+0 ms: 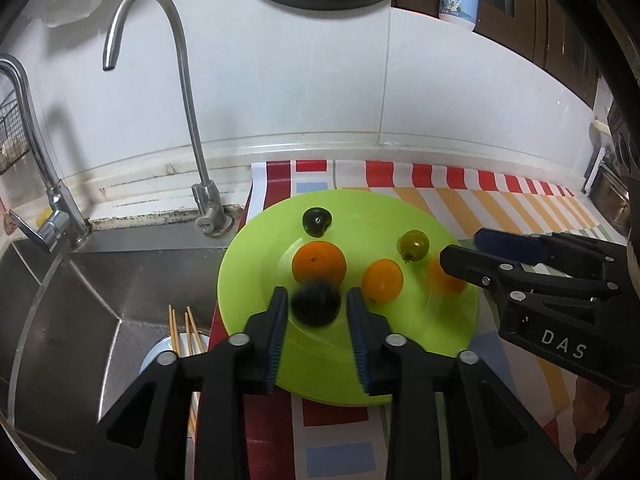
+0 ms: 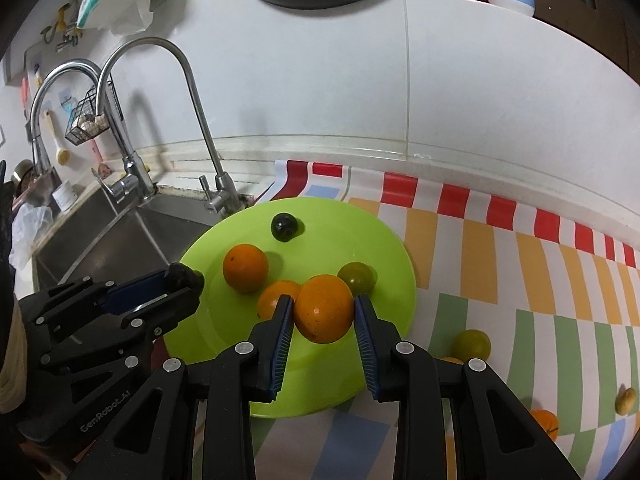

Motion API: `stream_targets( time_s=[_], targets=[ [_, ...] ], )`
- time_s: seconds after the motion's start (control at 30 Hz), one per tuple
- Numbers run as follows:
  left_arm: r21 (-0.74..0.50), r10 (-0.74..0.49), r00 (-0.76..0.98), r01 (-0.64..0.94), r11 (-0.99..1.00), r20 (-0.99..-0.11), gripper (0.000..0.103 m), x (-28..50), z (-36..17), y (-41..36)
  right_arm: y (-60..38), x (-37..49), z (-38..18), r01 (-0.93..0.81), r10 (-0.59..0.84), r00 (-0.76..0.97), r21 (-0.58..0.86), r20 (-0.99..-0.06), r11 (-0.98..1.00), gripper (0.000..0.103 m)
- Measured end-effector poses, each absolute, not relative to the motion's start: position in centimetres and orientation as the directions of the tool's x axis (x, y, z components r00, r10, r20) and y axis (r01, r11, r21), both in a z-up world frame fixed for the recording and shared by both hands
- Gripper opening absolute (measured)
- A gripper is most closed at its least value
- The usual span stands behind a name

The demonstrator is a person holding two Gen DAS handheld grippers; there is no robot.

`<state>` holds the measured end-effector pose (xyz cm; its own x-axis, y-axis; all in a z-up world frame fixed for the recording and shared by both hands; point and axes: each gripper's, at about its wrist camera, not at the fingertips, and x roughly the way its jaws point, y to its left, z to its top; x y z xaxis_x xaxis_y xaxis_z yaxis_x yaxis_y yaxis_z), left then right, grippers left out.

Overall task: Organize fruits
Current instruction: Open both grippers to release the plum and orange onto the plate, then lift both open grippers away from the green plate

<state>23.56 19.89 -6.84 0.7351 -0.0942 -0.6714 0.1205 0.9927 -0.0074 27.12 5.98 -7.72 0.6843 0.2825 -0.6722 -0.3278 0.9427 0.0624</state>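
A lime-green plate (image 1: 248,248) (image 2: 384,240) lies on a striped mat and carries two oranges (image 1: 319,262) (image 1: 382,280), a green plum (image 1: 413,244) and a dark plum (image 1: 316,221). My left gripper (image 1: 318,294) (image 2: 182,284) hangs over the plate's near left side. A blurred dark fruit (image 1: 316,304) sits between its pads with a slim gap, so it is open. My right gripper (image 2: 323,300) (image 1: 460,246) hovers over the plate's right side. An orange (image 2: 324,308) lies between its pads, smeared in the left wrist view and loose, so this gripper is open too.
A steel sink (image 1: 100,292) with two faucets (image 1: 188,92) lies left of the plate; a bowl with chopsticks (image 1: 180,332) stands in it. On the mat right of the plate lie a green fruit (image 2: 471,343), an orange (image 2: 544,420) and a small yellow fruit (image 2: 626,400).
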Motion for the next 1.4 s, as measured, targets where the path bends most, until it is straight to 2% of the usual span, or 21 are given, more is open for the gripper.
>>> stream_targets(
  time_s=[0.03, 0.37, 0.47, 0.53, 0.6, 0.67, 0.77, 0.87, 0.93, 1.17, 1.4],
  targets=[
    [-0.002, -0.088, 0.739, 0.117, 0.993, -0.668, 0.037, 23.4, -6.6, 19.9, 5.9, 27.0, -7.5, -0.319, 0.275, 0.692, 0.059, -0.667, 0.946, 0.043],
    [-0.001, -0.076, 0.778, 0.096, 0.995, -0.624, 0.045, 20.6, -4.0, 19.4, 4.4, 24.2, -5.2, -0.305, 0.259, 0.738, 0.035, -0.623, 0.952, 0.043],
    [0.004, -0.074, 0.784, 0.097, 0.995, -0.616, 0.054, 19.7, -3.2, 18.9, 3.8, 23.0, -4.5, -0.297, 0.261, 0.748, 0.044, -0.611, 0.954, 0.044],
    [0.023, -0.065, 0.794, 0.099, 0.995, -0.605, 0.056, 18.9, -2.7, 18.5, 3.3, 22.1, -4.0, -0.293, 0.262, 0.756, 0.047, -0.6, 0.955, 0.049],
    [0.03, -0.065, 0.799, 0.103, 0.994, -0.598, 0.062, 18.2, -2.4, 18.1, 2.8, 21.2, -3.6, -0.279, 0.251, 0.77, 0.044, -0.586, 0.959, 0.051],
    [0.028, -0.069, 0.802, 0.106, 0.994, -0.593, 0.063, 17.5, -1.9, 17.8, 2.1, 20.4, -3.3, -0.262, 0.241, 0.777, 0.049, -0.581, 0.964, 0.054],
    [0.034, -0.064, 0.81, 0.103, 0.994, -0.583, 0.073, 16.3, -1.4, 17.2, 1.2, 19.2, -2.7, -0.241, 0.226, 0.788, 0.052, -0.572, 0.969, 0.055],
    [0.043, -0.07, 0.815, 0.116, 0.992, -0.575, 0.075, 15.3, -1.0, 16.4, 0.0, 17.6, -2.2, -0.213, 0.206, 0.807, 0.053, -0.553, 0.976, 0.062],
    [0.051, -0.069, 0.817, 0.12, 0.991, -0.572, 0.08, 14.6, -0.9, 15.9, -0.5, 17.0, -2.0, -0.203, 0.199, 0.813, 0.054, -0.547, 0.978, 0.062],
    [0.063, -0.08, 0.839, 0.134, 0.989, -0.538, 0.086, 12.2, 0.2, 14.1, -2.7, 14.2, -1.6, -0.159, 0.168, 0.829, 0.064, -0.534, 0.985, 0.063],
    [0.052, -0.107, 0.844, 0.157, 0.986, -0.525, 0.086, 11.0, 0.5, 12.2, -5.2, 12.2, -1.1, -0.106, 0.123, 0.841, 0.062, -0.527, 0.992, 0.063]
  ],
)
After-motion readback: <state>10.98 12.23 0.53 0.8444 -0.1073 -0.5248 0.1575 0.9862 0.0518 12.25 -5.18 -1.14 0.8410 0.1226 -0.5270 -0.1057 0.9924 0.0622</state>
